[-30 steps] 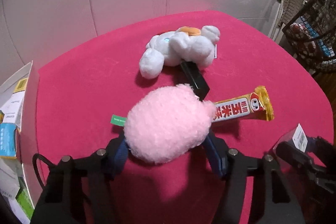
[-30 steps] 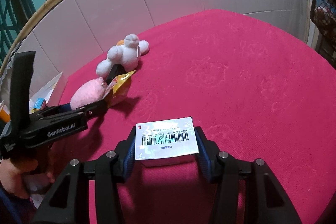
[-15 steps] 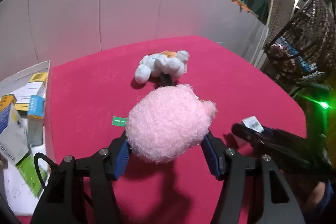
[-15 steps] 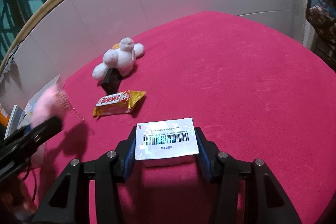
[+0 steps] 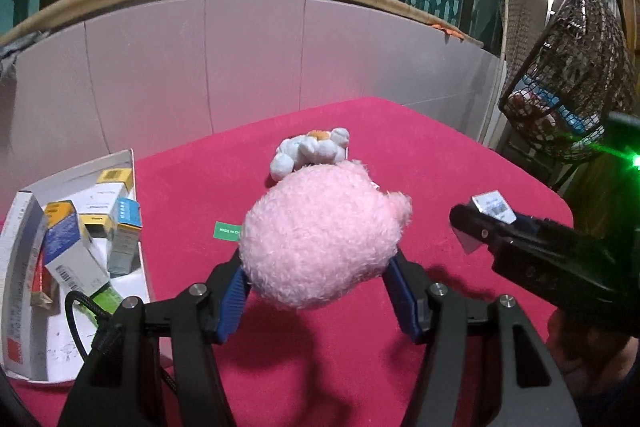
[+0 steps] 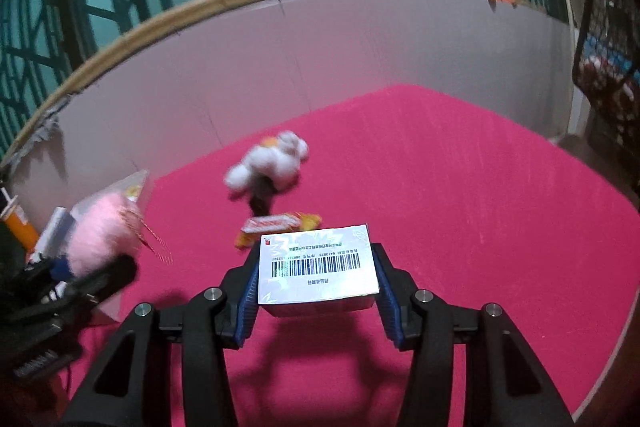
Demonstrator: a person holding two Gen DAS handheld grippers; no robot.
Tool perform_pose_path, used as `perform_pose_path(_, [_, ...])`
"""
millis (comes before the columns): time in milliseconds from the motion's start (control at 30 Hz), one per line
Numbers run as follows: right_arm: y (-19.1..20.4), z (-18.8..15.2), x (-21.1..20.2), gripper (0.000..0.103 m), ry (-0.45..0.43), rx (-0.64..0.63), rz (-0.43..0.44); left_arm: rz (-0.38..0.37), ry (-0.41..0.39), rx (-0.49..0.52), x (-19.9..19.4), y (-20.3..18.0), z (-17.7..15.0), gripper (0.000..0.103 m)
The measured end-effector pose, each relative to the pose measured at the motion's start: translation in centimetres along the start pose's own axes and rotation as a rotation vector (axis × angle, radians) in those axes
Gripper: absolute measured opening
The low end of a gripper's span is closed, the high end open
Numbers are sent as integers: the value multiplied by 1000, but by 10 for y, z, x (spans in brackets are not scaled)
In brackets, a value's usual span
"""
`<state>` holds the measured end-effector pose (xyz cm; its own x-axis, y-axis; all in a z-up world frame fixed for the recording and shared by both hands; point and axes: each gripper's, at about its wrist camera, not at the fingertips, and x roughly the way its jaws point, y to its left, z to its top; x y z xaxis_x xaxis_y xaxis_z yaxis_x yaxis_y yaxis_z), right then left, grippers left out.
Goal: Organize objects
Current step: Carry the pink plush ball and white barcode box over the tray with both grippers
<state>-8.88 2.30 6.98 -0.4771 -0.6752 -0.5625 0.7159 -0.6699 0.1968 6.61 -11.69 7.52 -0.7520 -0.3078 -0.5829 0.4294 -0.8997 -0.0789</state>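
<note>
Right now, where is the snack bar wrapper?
Right wrist view: the snack bar wrapper lies on the red tablecloth, between the white plush and the held box.

We see a pink-covered table (image 6: 460,187); beyond our tongs lie a white plush (image 6: 276,159) and a snack bar (image 6: 276,225); a white tray (image 5: 134,227) sits left.

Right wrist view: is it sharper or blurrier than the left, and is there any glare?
Right wrist view: white plush and snack bar smeared, barcode box crisp. Left wrist view: mostly sharp, with green flare at its right edge.
</note>
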Motion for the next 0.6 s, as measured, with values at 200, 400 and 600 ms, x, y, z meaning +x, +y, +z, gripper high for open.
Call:
perform_pose_path(200, [22, 8, -19, 54, -44, -25, 39, 17, -41, 3, -23, 3, 1, 61])
perform_pose_path(400, [41, 10, -22, 54, -45, -47, 60, 34, -73, -28, -43, 17, 0, 61])
perform_pose_path(600, [57, 9, -23, 54, -39, -66, 69, 45, -104, -49, -57, 26, -1, 61])
